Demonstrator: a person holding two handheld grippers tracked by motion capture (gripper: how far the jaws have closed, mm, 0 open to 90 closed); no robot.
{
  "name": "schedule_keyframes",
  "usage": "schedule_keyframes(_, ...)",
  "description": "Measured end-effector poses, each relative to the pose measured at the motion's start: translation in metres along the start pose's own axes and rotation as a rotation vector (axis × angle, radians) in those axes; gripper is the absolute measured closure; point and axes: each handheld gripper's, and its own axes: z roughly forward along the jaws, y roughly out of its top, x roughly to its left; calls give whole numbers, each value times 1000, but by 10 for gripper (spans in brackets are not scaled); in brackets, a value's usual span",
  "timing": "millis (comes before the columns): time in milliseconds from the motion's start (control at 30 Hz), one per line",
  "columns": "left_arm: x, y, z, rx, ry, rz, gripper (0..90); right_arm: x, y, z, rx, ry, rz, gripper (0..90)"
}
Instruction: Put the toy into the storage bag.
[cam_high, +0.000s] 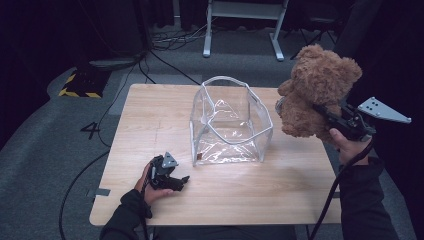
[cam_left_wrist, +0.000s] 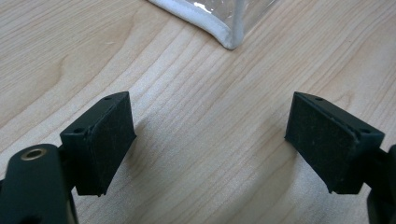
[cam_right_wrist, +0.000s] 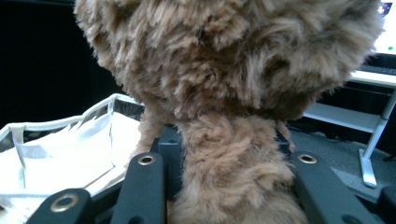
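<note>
Looked shaggy and matt, brown plush: teddy bear (cam_high: 315, 90). Appeared clear, glossy plastic, creased, edged in white cloth trim: bag (cam_high: 230, 122). Showed pale wood grain, smooth with a slight sheen: counter (cam_high: 150, 120). Seemed black, matt, finely rough on the pads: fingers (cam_left_wrist: 112, 140). Looked flat grey metal: plate (cam_high: 384, 110).

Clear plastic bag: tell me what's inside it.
Through the clear plastic bag only its own creased walls and the table beneath show. The teddy bear is held beside it by the right gripper.
</note>
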Motion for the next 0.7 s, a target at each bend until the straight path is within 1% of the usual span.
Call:
schedule_keyframes(133,0,0,0,-1,0,0,156,1,5,0,-15,-3,-1,635)
schedule_keyframes(167,0,0,0,-2,1,-1,156,2,7,0,-25,-4,8,635)
schedule_keyframes(233,0,0,0,-2,1,-1,155,5,13,0,-38,-4,4,635)
schedule_keyframes(267,0,0,0,-2,2,-2,155,5,13,0,-38,-4,4,635)
schedule_keyframes(400,0,0,0,-1,2,-2,155,10,23,2,-49,0,-11,636)
schedule_keyframes(700,0,0,0,-2,2,-2,155,14,39,3,-68,6,-23,636)
